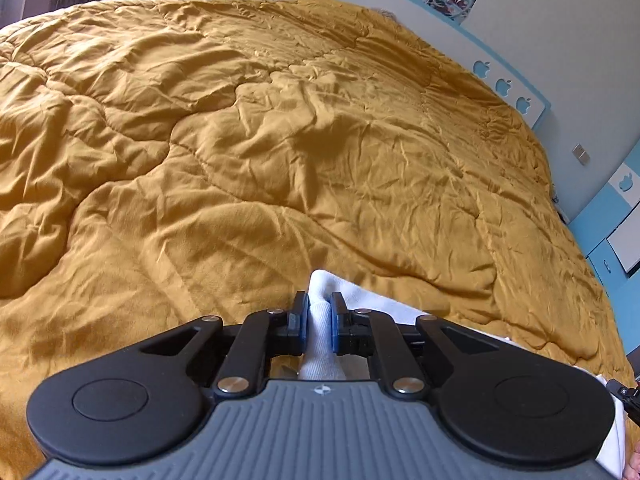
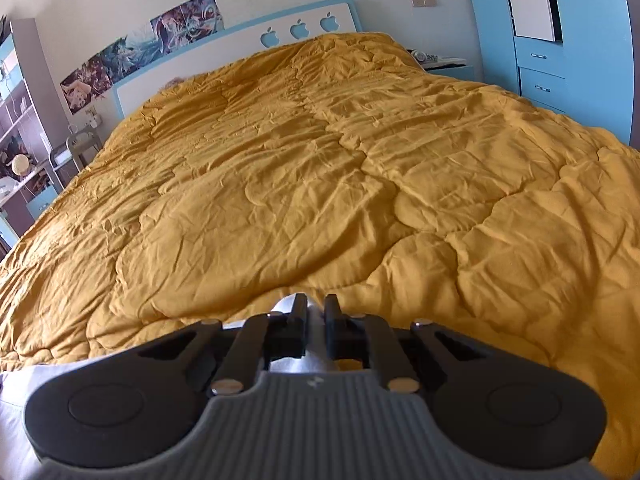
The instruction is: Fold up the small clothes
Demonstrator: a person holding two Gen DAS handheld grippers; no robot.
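A small white garment (image 1: 384,304) lies at the near edge of the bed. My left gripper (image 1: 319,312) is shut on a pinched fold of it, and the cloth runs off to the right behind the gripper body. My right gripper (image 2: 316,316) is shut on another part of the same white garment (image 2: 16,404), which shows as a pale fold between the jaws and spreads to the lower left. Most of the garment is hidden under both gripper bodies.
A wrinkled mustard-yellow quilt (image 1: 280,140) covers the whole bed (image 2: 320,180). A white and blue headboard (image 2: 240,40) stands at the far end. A blue wardrobe (image 2: 580,40) stands at the right, shelves (image 2: 20,140) at the left.
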